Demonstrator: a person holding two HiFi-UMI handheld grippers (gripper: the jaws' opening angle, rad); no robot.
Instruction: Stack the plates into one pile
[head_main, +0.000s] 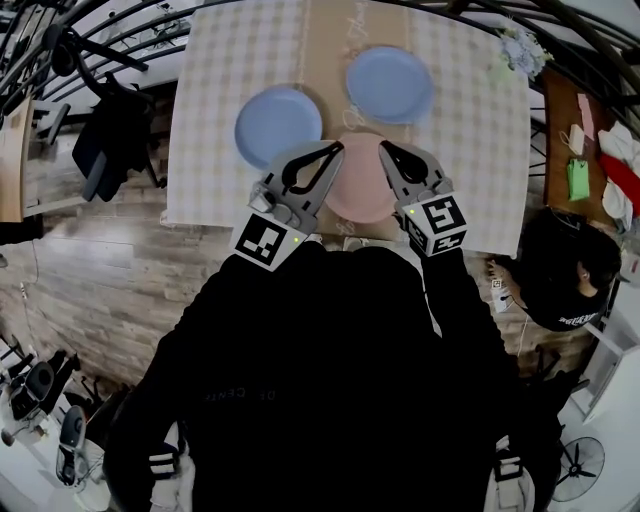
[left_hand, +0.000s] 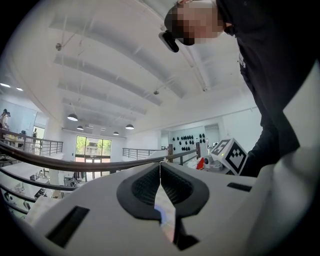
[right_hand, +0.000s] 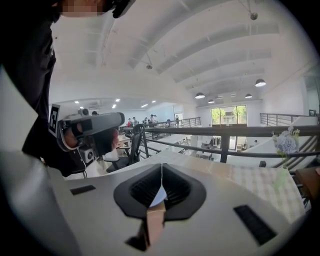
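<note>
Head view: we see three round plates lying flat on the table (head_main: 480, 200), which has a checked cloth (head_main: 220, 60) and a brown strip (head_main: 350, 30) down the middle. The pink plate (head_main: 358, 190) is closest to us. Our left gripper (head_main: 338, 149) and right gripper (head_main: 385, 149) hang over it side by side, with their tips pointing away from us. One blue plate (head_main: 278, 124) sits just past the left gripper's tip, a bit to its left, so that hand is nearer to it. The other blue plate (head_main: 390, 84) lies farther off, ahead of the right gripper. All the plates look smooth and hard, with a low rim. They are round, so they have no long side.

Left gripper view: our ribbed black jaws are pressed together with nothing between them.

Right gripper view: these jaws are closed too, and empty. The checked cloth shows at the right.
</note>
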